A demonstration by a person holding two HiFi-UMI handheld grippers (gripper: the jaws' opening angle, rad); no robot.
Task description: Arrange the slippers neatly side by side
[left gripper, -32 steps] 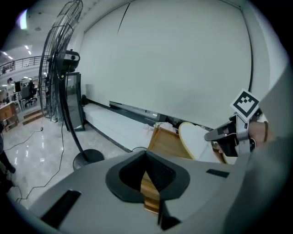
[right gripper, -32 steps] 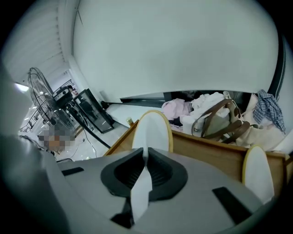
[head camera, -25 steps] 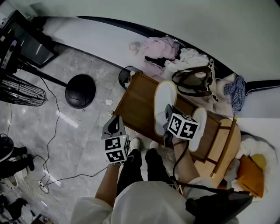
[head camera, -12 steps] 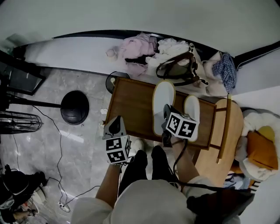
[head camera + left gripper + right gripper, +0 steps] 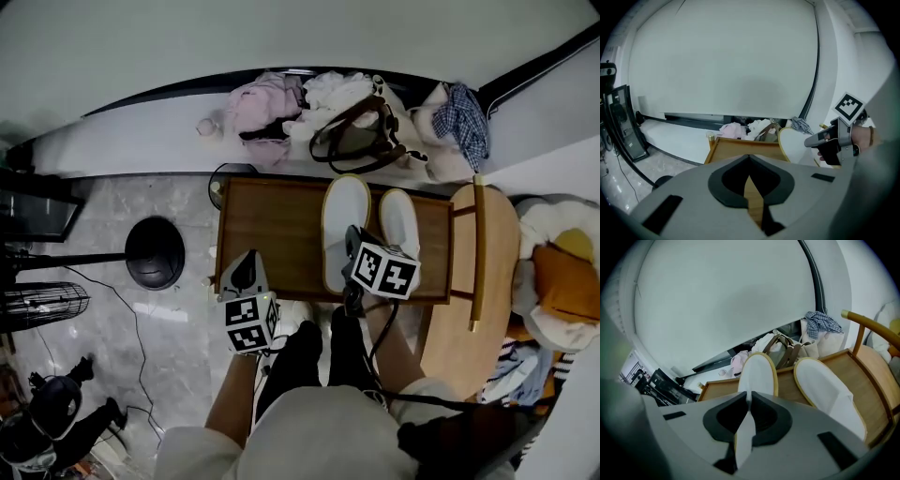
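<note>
Two white slippers with yellow rims lie side by side on a wooden table [image 5: 267, 234]. My right gripper [image 5: 353, 240] is shut on the heel edge of the left slipper [image 5: 342, 211], and the right gripper view shows that slipper [image 5: 759, 373] pinched between the jaws [image 5: 750, 397]. The other slipper [image 5: 400, 220] [image 5: 829, 390] lies just to its right, with a narrow strip of wood between them. My left gripper [image 5: 246, 269] hovers off the table's near left corner. Its jaws [image 5: 749, 159] are shut on nothing.
A brown handbag [image 5: 361, 141], pink clothes [image 5: 258, 103] and a plaid cloth [image 5: 466, 112] lie beyond the table by the wall. A wooden chair [image 5: 487, 253] stands right of the table. A round black stand base [image 5: 155, 253] and a fan [image 5: 42, 305] are on the floor at the left.
The head view has swung round, so the table now lies square across the picture. The right gripper has kept its grip on the left slipper, and both grippers shifted sideways.
</note>
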